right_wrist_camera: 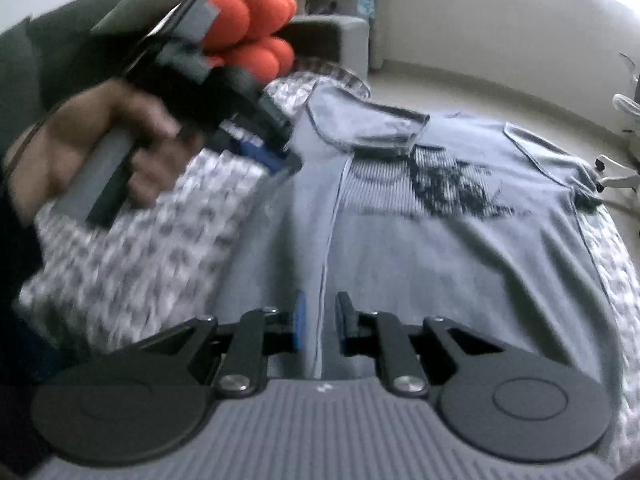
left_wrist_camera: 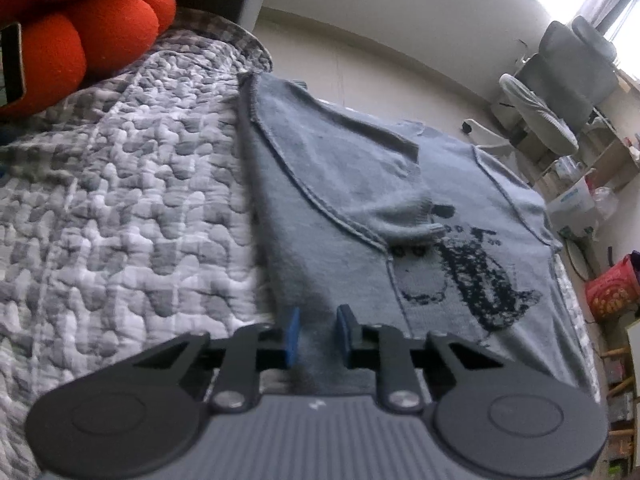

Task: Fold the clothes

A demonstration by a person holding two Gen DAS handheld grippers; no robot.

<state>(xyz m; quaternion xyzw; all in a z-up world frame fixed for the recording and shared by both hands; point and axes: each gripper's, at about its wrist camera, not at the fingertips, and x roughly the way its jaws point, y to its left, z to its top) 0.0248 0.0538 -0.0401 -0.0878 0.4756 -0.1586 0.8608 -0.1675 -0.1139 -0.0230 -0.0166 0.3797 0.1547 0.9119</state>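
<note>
My grey sweater point(left_wrist_camera: 460, 216) lies spread on the quilted bedspread point(left_wrist_camera: 120, 200), its left sleeve already folded across the chest beside the dark print. My left gripper point(left_wrist_camera: 318, 334) has narrowed on a raised fold of the sweater's left edge, cloth bunched between the blue pads. My right gripper point(right_wrist_camera: 320, 320) is nearly closed on the same long crease nearer the hem, knit running up between its pads. The risk is a shallow pinch: if either hold has only the top layer, the knit slides out as I lift and the fold collapses crooked. Uneven lifting would skew the crease, drag the folded sleeve point(right_wrist_camera: 384, 128) loose, or rumple the bedspread beneath. The orange cushion point(left_wrist_camera: 88, 36) sits far left, clear.
</note>
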